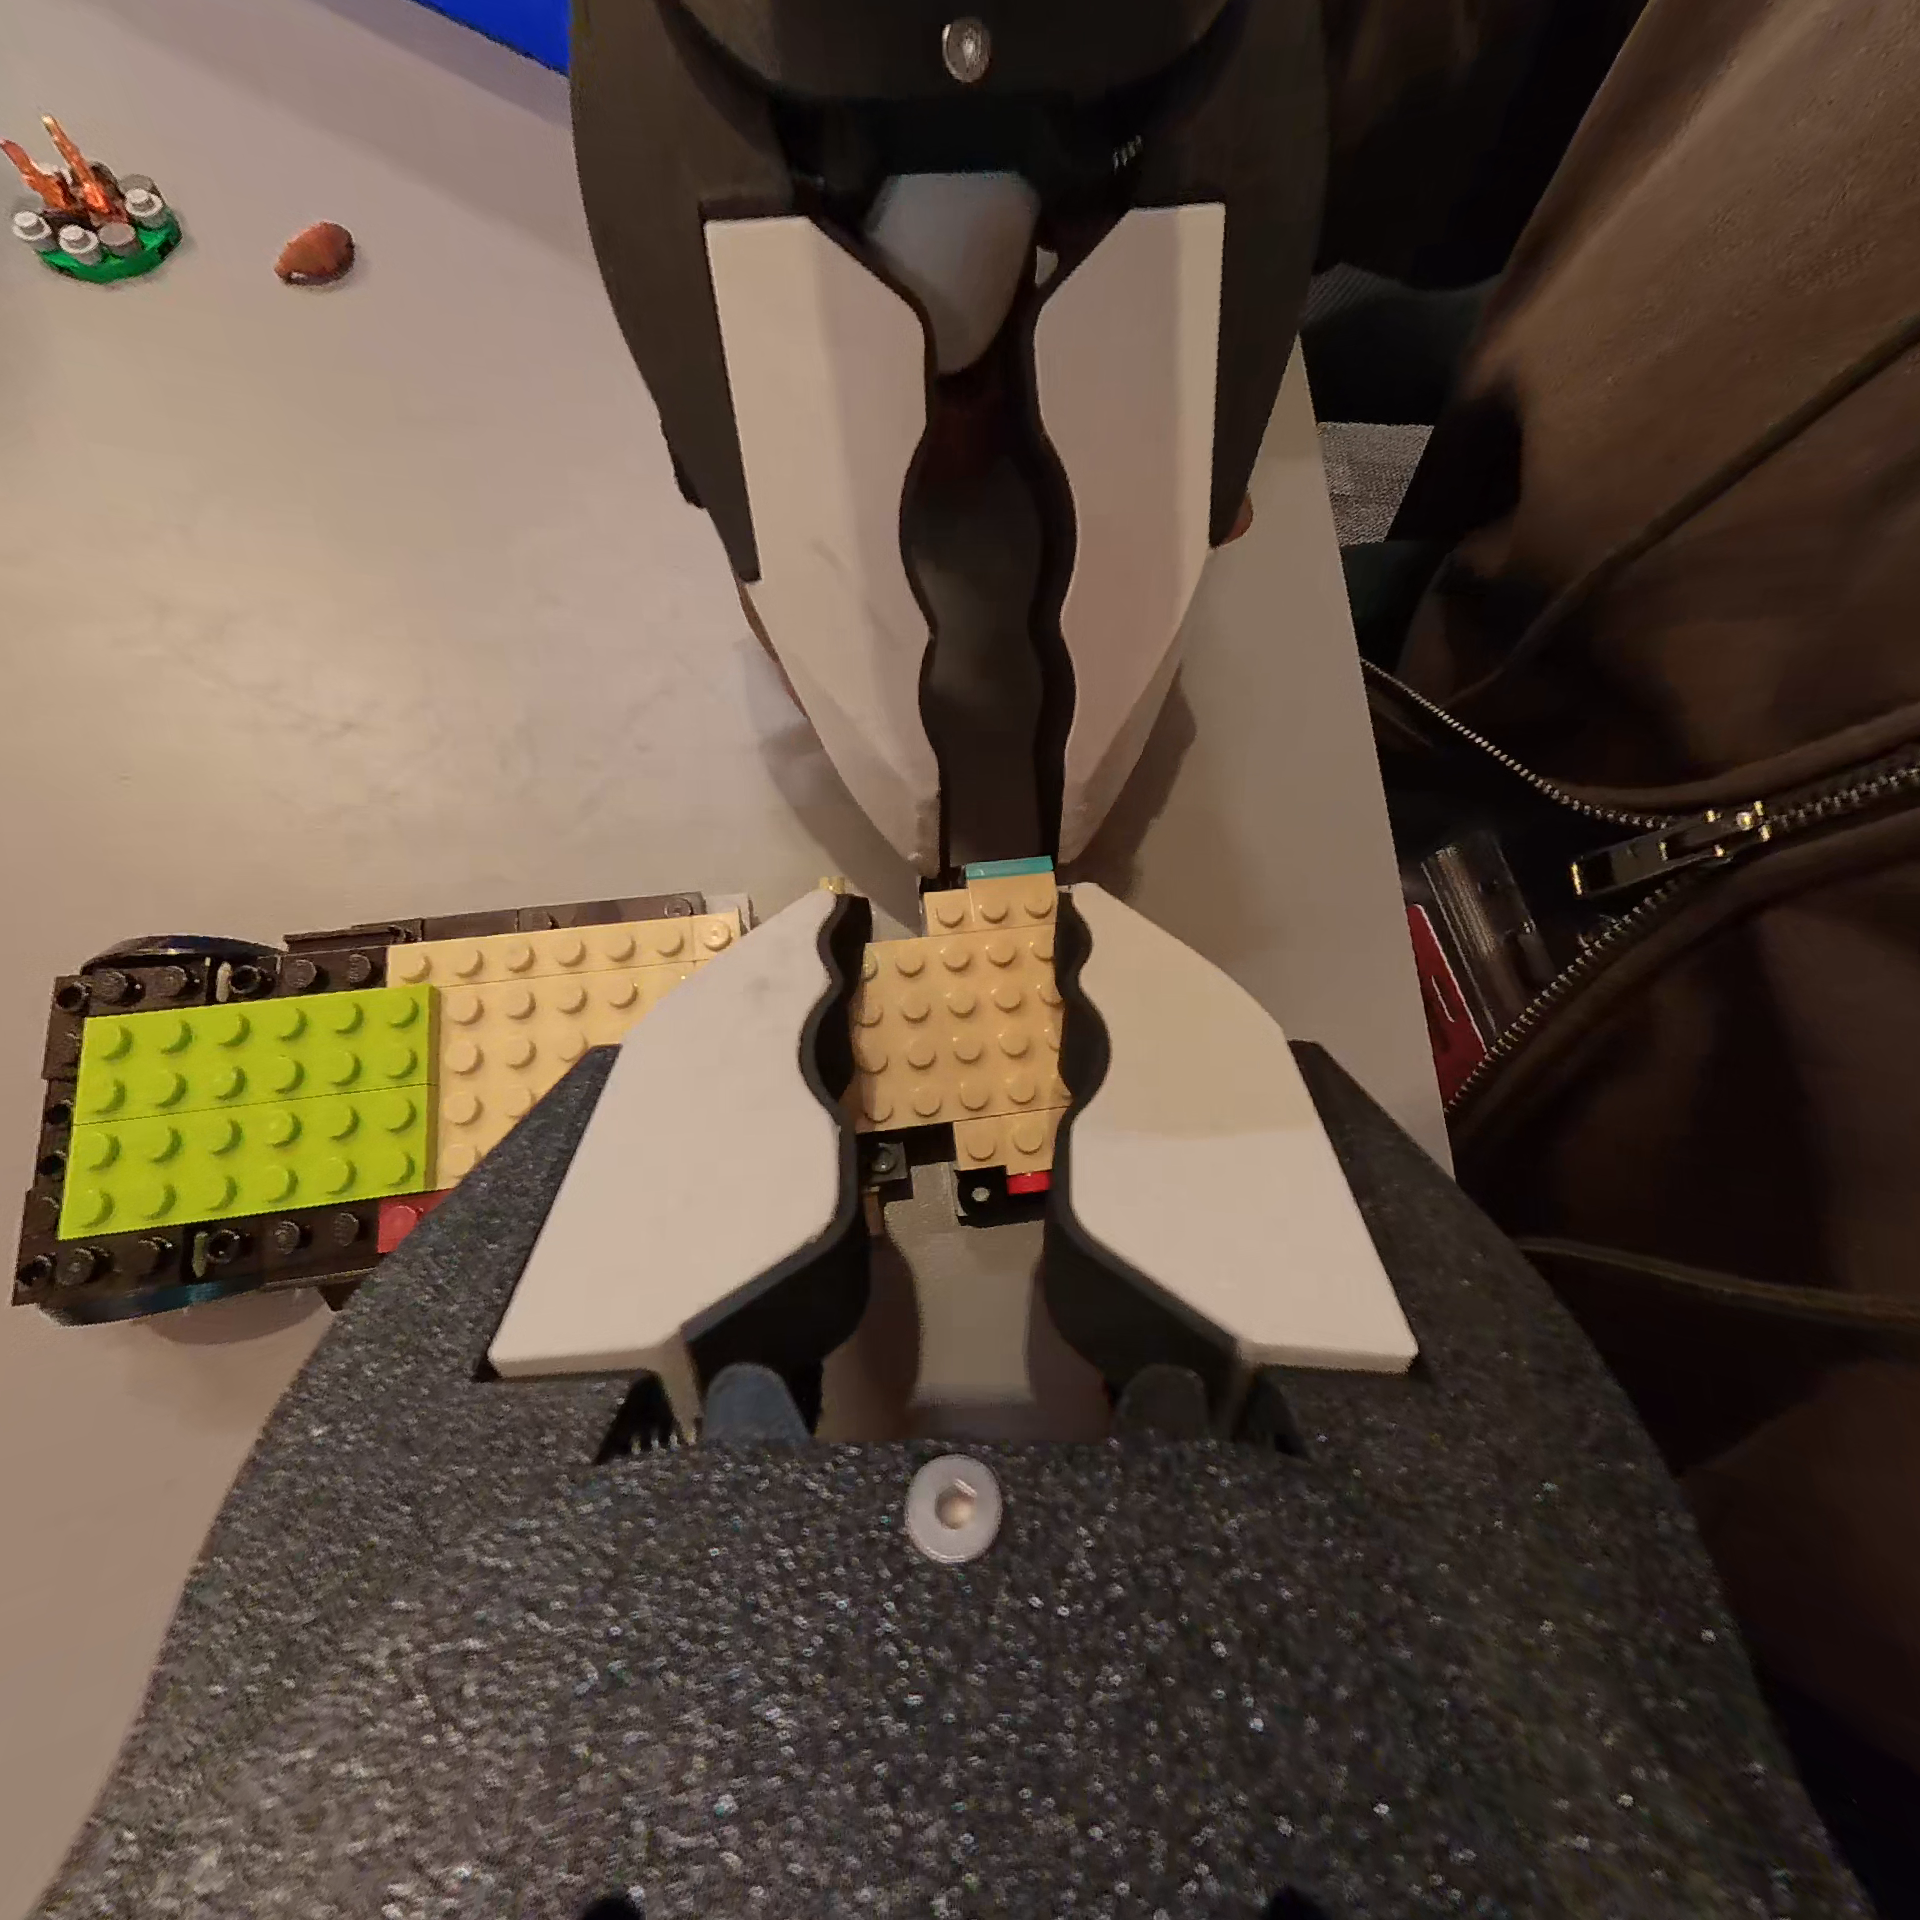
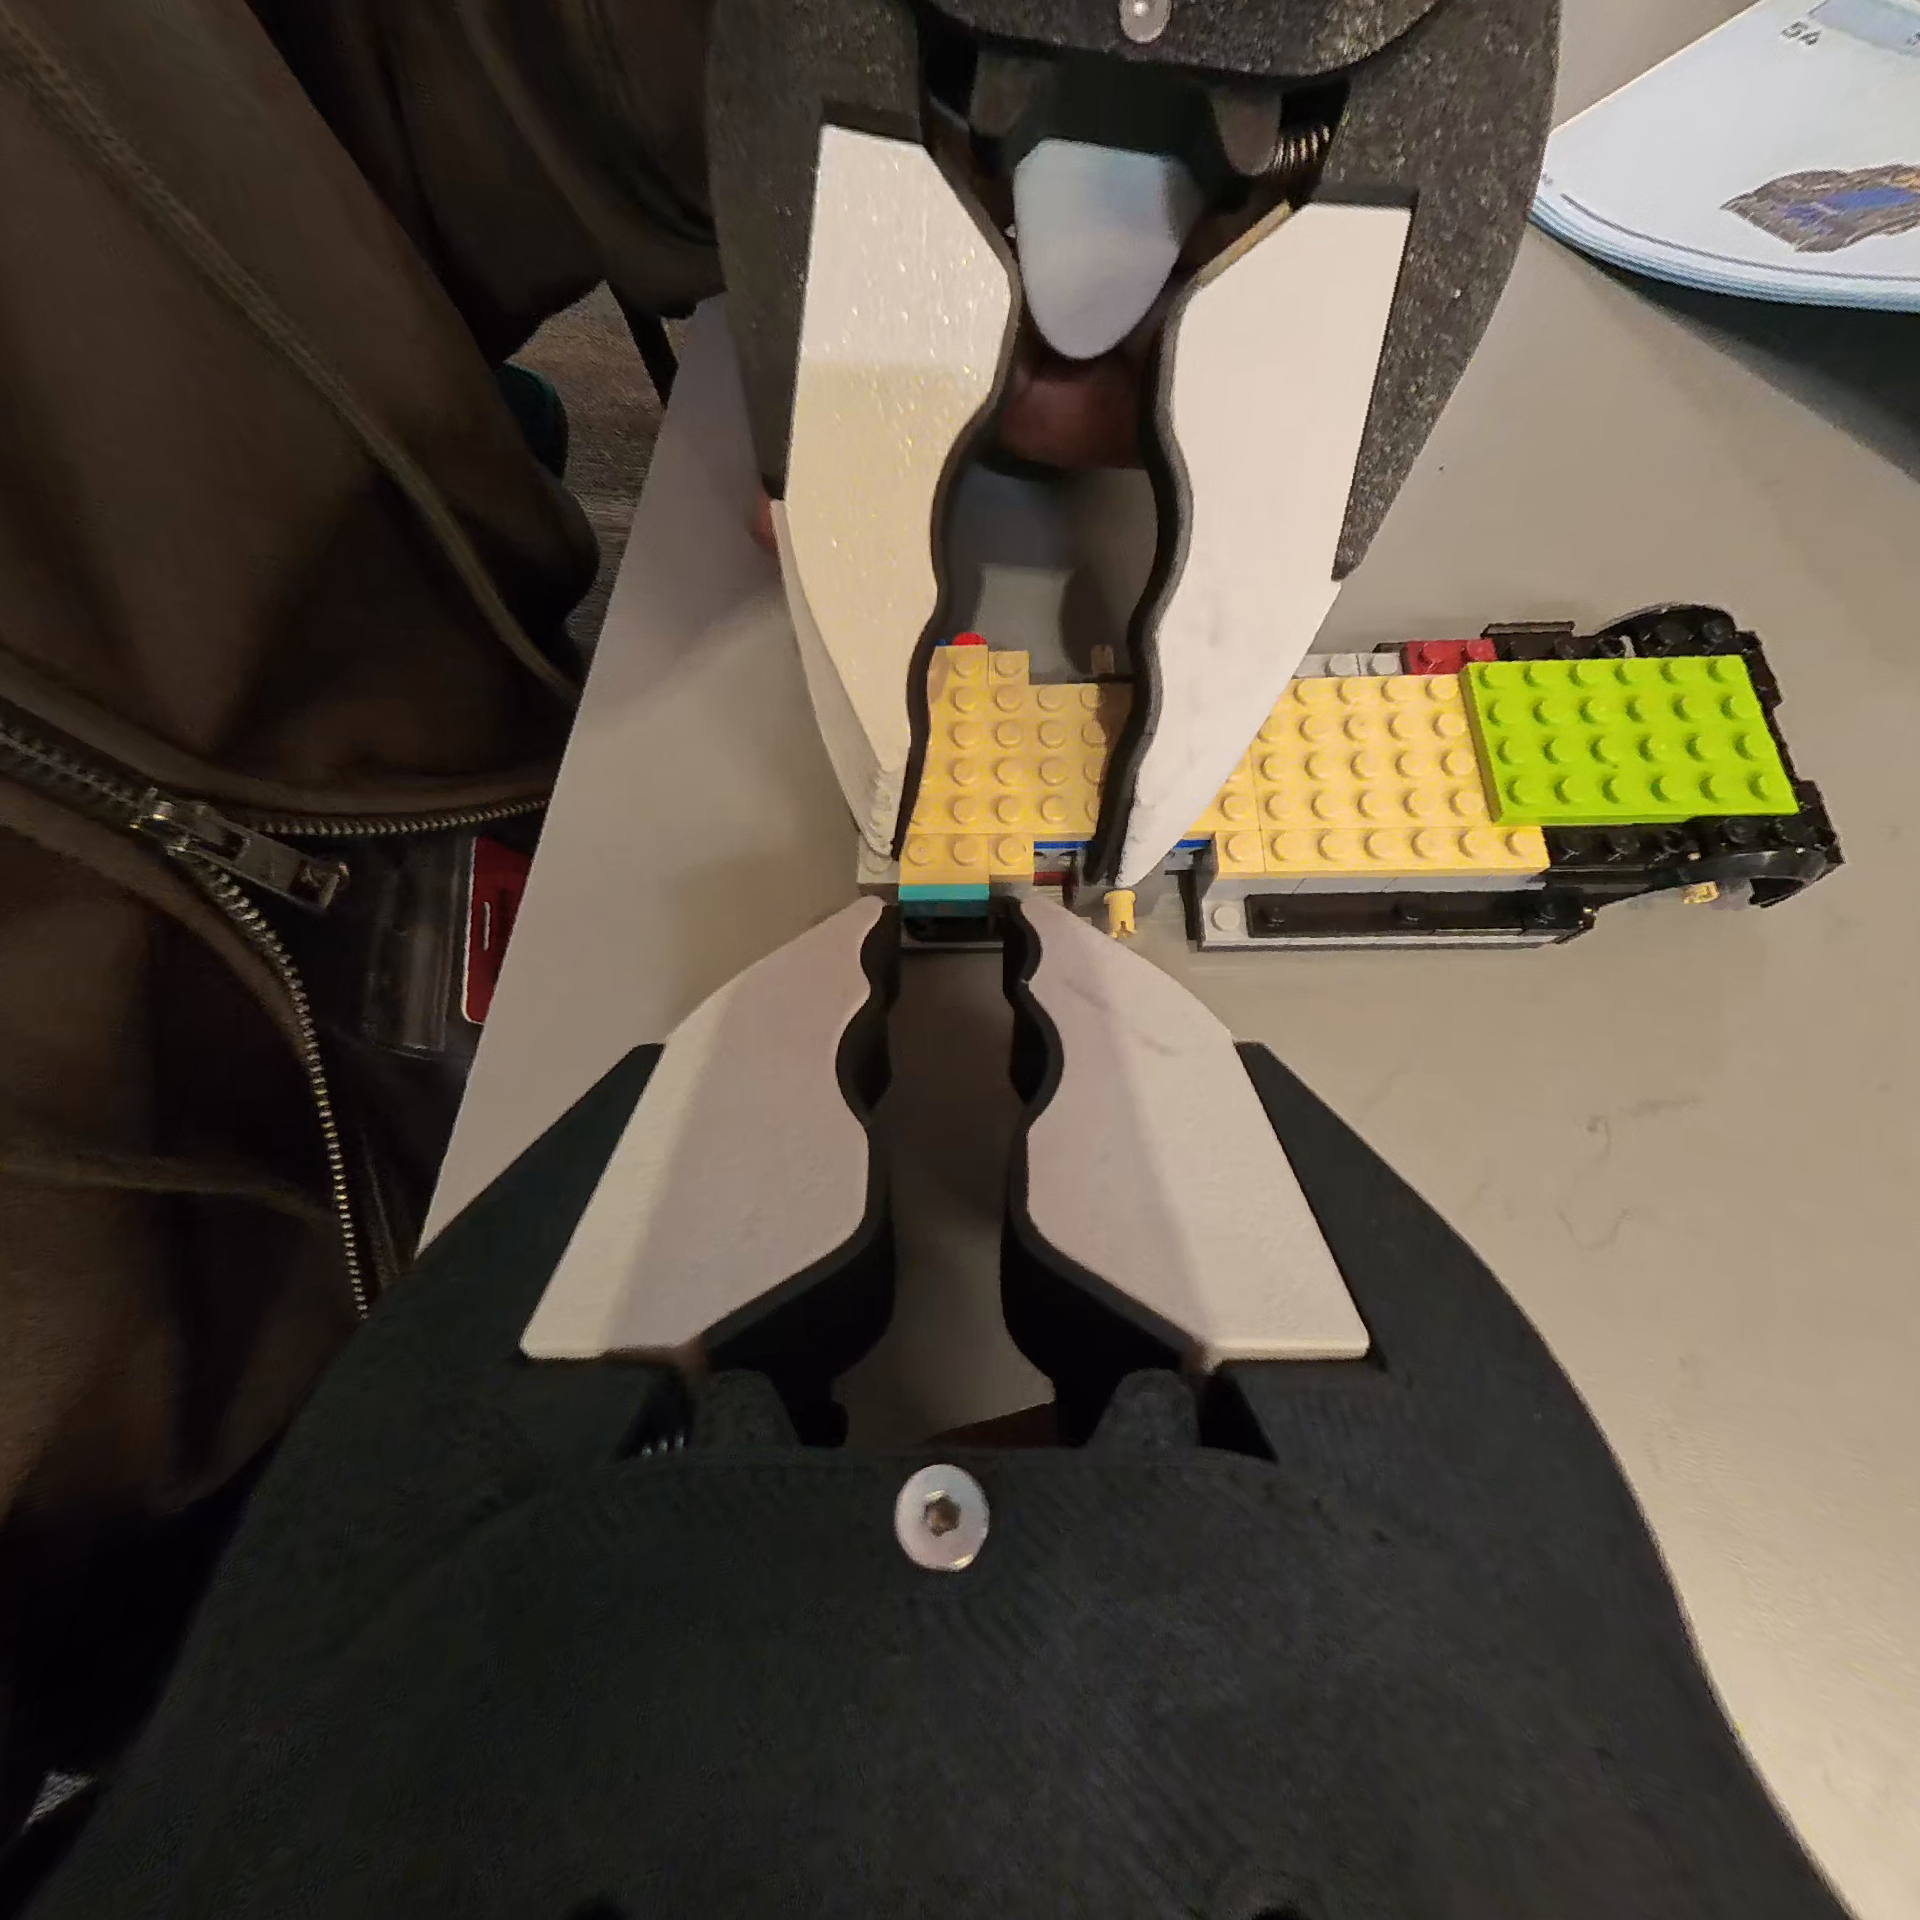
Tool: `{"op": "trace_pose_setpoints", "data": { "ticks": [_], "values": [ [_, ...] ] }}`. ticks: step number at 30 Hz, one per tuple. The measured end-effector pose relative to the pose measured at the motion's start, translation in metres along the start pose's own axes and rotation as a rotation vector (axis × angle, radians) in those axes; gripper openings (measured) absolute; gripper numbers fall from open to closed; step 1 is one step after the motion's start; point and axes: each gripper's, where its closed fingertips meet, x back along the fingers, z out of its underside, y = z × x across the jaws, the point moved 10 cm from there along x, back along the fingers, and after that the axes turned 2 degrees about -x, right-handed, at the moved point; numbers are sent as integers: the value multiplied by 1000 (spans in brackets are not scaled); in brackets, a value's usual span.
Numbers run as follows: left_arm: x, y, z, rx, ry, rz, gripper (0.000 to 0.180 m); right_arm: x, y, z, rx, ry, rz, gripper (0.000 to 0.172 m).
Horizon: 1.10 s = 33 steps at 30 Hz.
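Jaws, left gripper (image 1: 961, 914): clamped across the tan studded end of a brick-built vehicle (image 1: 416, 1081), one pad against each side of the plate. Jaws, right gripper (image 2: 940, 920): meeting it head-on from the opposite side, tips closed on the small teal-topped block (image 2: 940, 891) that juts from the same end of the model.

Surroundings:
- Brick-built vehicle: lies flat on the pale grey desk (image 1: 364, 623), near its edge; tan plates along the middle, a lime-green plate (image 1: 249, 1112) toward the far end, black frame and curved pieces round the outside, a small red brick at the rim.
- Yellow peg (image 2: 1120, 909): at the model's side, just beside the right gripper's tips.
- Small green round base with grey studs and orange flame-like pieces (image 1: 94, 213): well apart on the desk.
- Brown rounded piece (image 1: 315, 252): near that base.
- Printed booklet (image 2: 1714, 177): at the desk's far corner.
- Person in a dark brown zipped jacket (image 1: 1662, 623): close against the desk edge, beside both grippers.
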Motion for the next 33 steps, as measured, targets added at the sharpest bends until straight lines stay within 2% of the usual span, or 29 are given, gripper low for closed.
{"op": "trace_pose_setpoints", "data": {
  "ticks": [11,19,27,33],
  "values": [
    [0,1,0,1,0,-2,36,0,0,1,-14,-24,-13,21],
    [0,-1,0,-22,0,-25,34,-2,-1,1,-12,-21,-14,16],
    [1,-1,0,-34,-5,-56,28,10,-2,12,-42,-24,30,16],
    [1,0,-1,-30,-3,-19,32,17,-5,18,-64,-32,56,16]
  ]
}}
